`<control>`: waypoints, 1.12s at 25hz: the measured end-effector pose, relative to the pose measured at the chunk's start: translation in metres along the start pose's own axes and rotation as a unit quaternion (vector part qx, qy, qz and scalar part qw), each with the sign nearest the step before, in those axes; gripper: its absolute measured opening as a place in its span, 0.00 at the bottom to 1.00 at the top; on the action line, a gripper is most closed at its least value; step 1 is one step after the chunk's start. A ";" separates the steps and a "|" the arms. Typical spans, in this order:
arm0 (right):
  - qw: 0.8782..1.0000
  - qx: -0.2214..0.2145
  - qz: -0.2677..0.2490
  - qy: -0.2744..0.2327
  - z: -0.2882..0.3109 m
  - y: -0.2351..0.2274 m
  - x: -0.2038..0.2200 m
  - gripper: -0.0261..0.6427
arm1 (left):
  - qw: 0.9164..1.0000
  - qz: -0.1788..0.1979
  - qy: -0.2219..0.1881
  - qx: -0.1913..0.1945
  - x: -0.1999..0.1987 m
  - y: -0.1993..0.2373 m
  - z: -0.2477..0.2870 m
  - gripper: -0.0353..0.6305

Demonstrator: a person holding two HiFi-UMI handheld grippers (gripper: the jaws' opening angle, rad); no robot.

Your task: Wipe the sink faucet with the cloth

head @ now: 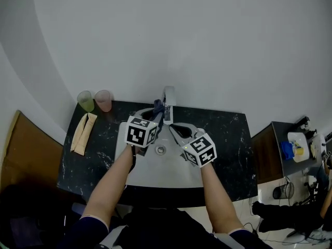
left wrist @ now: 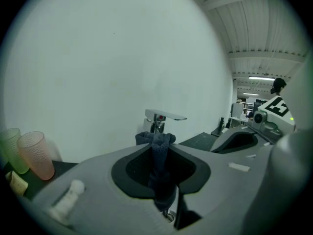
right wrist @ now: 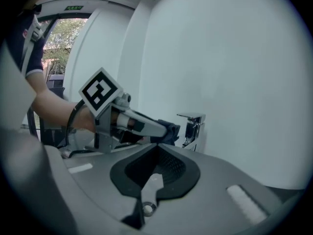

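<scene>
1. At the far left of your dark marbled counter, a flat beige item lies lengthwise. A green cup and a pink cup stand side by side behind it, near the wall.
2. Your left tool reaches over the back left of the pale sink. Its jaws are clamped on the dark blue cloth, which runs down between them and bunches out past the tips.
3. That bunched end sits right beside the left side of the chrome faucet. You cannot tell whether the two touch.
4. The faucet stands upright at the back middle of the sink, against the white wall, with its flat lever on top.
5. Your right tool has its jaws pressed together with nothing between them. It hangs over the basin, pointing toward the faucet from the front right, near your left tool.
</scene>
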State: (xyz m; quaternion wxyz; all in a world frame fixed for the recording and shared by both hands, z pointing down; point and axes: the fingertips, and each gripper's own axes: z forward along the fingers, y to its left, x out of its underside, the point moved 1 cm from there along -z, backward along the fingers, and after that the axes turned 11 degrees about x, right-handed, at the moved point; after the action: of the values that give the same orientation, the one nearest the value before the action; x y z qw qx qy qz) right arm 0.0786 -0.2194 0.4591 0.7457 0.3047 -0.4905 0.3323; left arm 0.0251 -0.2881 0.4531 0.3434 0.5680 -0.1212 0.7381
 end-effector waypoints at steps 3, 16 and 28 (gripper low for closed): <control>0.999 0.010 0.023 -0.030 -0.014 -0.001 -0.017 0.05 | 1.000 -0.001 -0.016 0.001 0.001 -0.013 -0.019 0.15; 0.989 0.054 0.067 -0.118 -0.083 -0.012 -0.064 0.05 | 0.998 0.005 -0.052 0.032 -0.003 -0.064 -0.086 0.15; 0.988 0.064 0.083 -0.114 -0.083 -0.004 -0.065 0.05 | 0.997 0.000 -0.071 0.024 -0.016 -0.070 -0.105 0.15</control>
State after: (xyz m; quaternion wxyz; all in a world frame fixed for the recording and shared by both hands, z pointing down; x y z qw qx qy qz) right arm 0.1063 -0.1702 0.3703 0.6339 0.3460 -0.5735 0.3868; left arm -0.0067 -0.1828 0.3894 0.3201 0.6268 -0.1273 0.6988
